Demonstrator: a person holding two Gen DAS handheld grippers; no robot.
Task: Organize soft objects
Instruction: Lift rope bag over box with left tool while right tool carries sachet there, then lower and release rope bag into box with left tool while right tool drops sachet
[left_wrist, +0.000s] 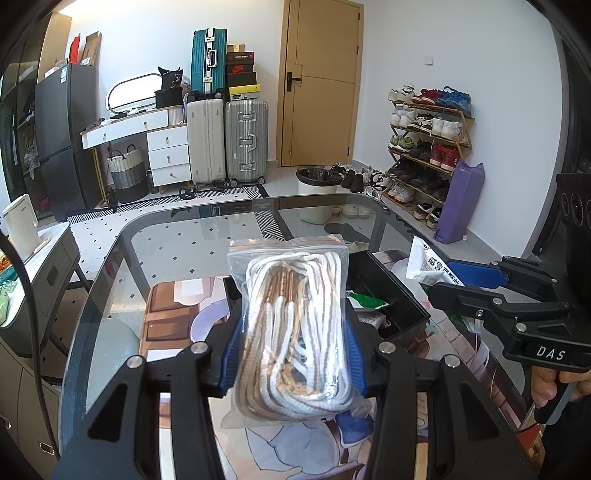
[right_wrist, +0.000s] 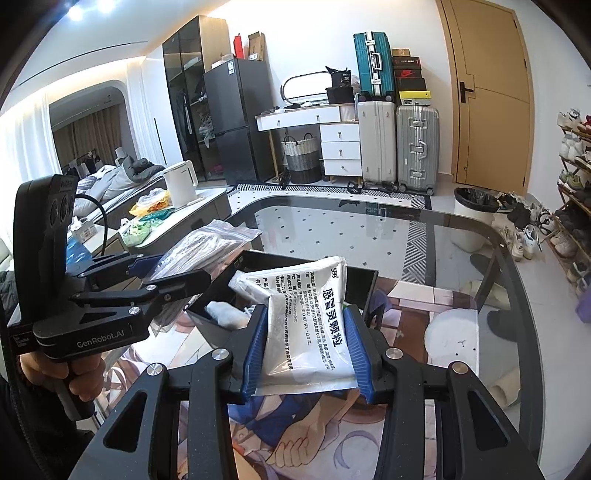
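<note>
Your left claw (left_wrist: 293, 354) is clamped on a zip bag (left_wrist: 291, 325) of coiled white-and-tan laces; both blue pads (left_wrist: 231, 365) press into its sides, and the bag stands upright between them, its red-striped seal at the top. It is lifted off the table (left_wrist: 177, 236), a dark glass top with rounded far corners, and hangs over the near half of it.

Your right claw (right_wrist: 304, 347) is clamped on a white sachet (right_wrist: 308, 321) printed with dark blue text. The blue pads (right_wrist: 255, 350) pinch its lower half, so the foil buckles inward at the middle while the top fans out wider. It too is off the table, held above the near side of the black bin (right_wrist: 364, 284).

That bin sits on the table toward its right side, on a cartoon-print mat (left_wrist: 173, 314) that covers the near part of the glass. Inside it you can see a white cloth (right_wrist: 225, 314) at the left end and a green packet (left_wrist: 365, 301) nearer the middle; more lies below, but I cannot tell what.

From the left camera your right claw shows at the right edge, the sachet poking out past its tip above the bin's right end. A hand (right_wrist: 74, 373) grips the left handle.
</note>
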